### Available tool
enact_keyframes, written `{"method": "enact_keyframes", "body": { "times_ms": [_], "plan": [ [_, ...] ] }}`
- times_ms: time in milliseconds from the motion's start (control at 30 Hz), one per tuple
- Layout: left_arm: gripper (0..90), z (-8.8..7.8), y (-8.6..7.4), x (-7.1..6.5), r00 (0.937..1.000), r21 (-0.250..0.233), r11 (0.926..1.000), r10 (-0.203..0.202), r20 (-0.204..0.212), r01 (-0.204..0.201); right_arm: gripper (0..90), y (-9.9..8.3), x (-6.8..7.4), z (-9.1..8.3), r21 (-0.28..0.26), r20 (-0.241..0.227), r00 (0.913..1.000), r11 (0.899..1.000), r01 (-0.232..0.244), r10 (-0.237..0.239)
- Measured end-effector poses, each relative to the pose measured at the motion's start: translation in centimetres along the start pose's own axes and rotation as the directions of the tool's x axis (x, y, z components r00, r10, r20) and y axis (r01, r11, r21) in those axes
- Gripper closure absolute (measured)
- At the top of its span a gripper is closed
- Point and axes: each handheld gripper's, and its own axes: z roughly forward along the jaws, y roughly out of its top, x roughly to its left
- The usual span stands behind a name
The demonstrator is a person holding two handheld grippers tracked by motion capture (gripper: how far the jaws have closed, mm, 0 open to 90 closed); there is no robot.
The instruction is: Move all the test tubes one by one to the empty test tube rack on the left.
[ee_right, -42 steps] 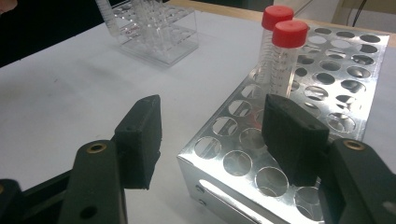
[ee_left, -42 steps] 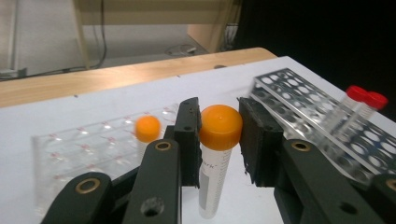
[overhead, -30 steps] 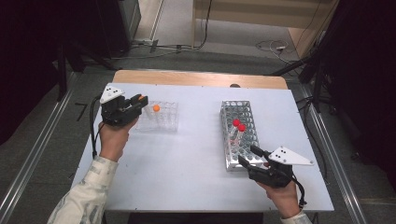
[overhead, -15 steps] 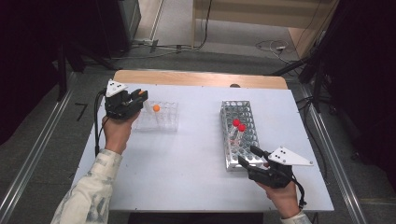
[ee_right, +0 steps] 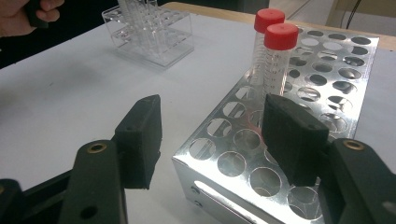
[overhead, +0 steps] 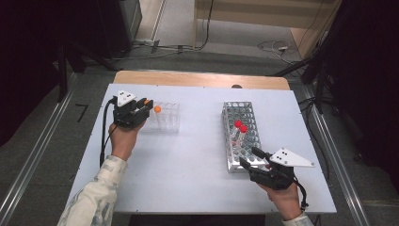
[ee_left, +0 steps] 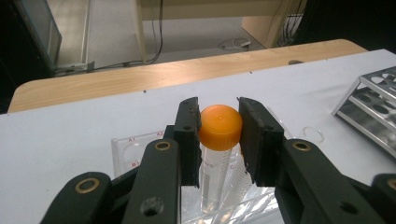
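Two tools at work. Left gripper view shows what the high view cannot: the left tool (ee_left: 219,140) clamped on the orange cap of a clear centrifuge tube (ee_left: 215,154), which stands upright over the clear plastic rack (overhead: 164,117) at the table's (overhead: 188,155) far left. High view shows a second orange-capped tube (overhead: 157,109) in that rack. Right tool (ee_right: 210,135) wide open, holding nothing, straddling the near corner of the metal rack (ee_right: 280,121); two red-capped tubes (ee_right: 275,51) stand just beyond. Since the earlier frame the left tool has come lower; the right has not moved.
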Motion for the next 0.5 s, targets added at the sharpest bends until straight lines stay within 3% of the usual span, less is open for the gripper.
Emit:
{"method": "enact_keyframes", "body": {
  "times_ms": [500],
  "plan": [
    [63.4,-0.54,0.22,-0.29,0.9999,-0.024,0.9997,-0.002,0.010,0.002,36.8,-0.03,-0.02,0.02,0.000,0.003,1.0000,1.000,0.001,-0.001]
  ]
}}
